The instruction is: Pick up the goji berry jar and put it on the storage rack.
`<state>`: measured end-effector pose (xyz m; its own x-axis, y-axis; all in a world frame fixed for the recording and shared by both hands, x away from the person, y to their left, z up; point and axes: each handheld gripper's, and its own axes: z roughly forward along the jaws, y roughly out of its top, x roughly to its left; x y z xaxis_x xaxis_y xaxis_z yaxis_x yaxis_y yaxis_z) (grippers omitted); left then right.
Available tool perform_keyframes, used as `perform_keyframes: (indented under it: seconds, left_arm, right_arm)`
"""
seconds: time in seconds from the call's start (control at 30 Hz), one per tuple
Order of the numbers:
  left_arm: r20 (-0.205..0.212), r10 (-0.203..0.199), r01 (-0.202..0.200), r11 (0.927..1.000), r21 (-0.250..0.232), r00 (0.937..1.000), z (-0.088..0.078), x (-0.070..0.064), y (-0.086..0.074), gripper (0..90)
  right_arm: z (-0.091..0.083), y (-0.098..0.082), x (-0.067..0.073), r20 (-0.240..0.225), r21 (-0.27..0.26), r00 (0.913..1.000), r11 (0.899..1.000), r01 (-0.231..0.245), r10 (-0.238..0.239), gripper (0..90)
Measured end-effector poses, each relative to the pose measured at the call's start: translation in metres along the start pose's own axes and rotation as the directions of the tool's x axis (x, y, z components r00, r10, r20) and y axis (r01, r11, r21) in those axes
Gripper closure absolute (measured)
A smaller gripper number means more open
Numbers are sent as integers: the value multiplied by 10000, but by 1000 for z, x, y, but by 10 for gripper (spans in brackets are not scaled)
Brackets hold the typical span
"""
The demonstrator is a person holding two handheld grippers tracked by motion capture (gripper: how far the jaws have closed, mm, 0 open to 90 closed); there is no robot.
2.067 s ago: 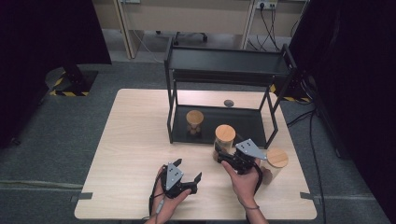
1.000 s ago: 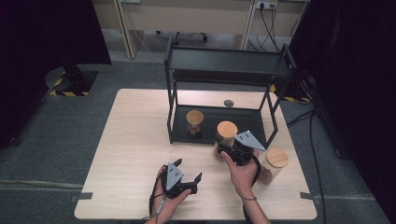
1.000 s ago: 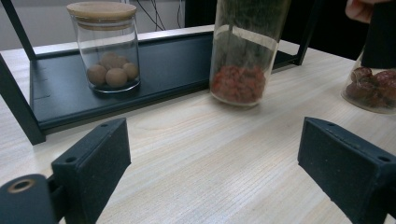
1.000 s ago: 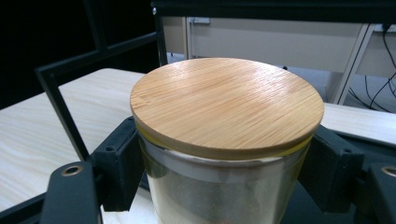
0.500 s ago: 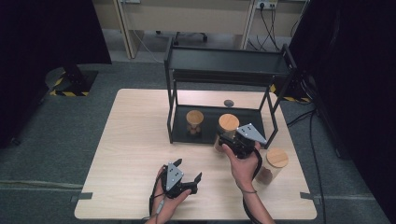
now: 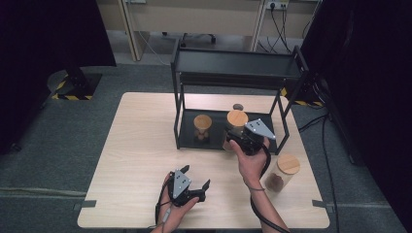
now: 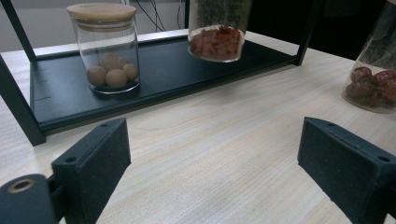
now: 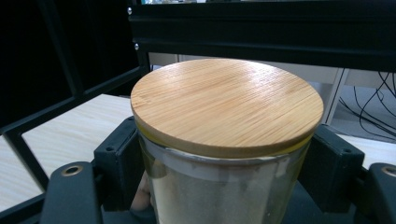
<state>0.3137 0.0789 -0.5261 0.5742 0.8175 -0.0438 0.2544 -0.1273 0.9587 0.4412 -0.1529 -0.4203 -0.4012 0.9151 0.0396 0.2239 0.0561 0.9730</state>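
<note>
**Three jars, one in the air at the shelf's mouth**

High view: the right gripper [image 6: 241, 140] holds a wooden-lidded jar [image 6: 236, 119] upright, its long axis vertical, right at the front edge of the black shelf rack [image 6: 233, 63]. The rack's lower tray [image 6: 189, 141] lies straight ahead of it. A second jar [image 6: 202, 127] already stands on the left part of that tray; the space to its right, between it and the right posts, looks free, so the carried jar likely goes there. The right hand is much the nearer one; the left gripper [image 6: 197, 187] rests low on the table [image 6: 136, 145], well apart. A third jar [image 6: 282, 172] stands on the table beside the right forearm, near enough to be brushed on the way back.

Left gripper view: its jaws stand wide with nothing between them. The carried jar [image 7: 217, 32], red pieces inside, hangs clear above the tray [image 7: 168, 70], right of the jar of pale balls [image 7: 107, 51].

Right gripper view: both jaws clamp the glass just under the lid [image 8: 226, 105]. The rack's upper shelf [image 8: 261, 28] crosses close above and ahead, so headroom is the tight margin.
</note>
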Motion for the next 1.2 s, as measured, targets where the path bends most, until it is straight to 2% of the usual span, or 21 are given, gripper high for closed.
perform_keyframes:
  seconds: [1.2]
  left_arm:
    - [-8,134,-134,9999,-48,9999,-1,-1,0,91]
  right_arm:
    - [60,25,-21,638,348,9969,9982,-483,461,253]
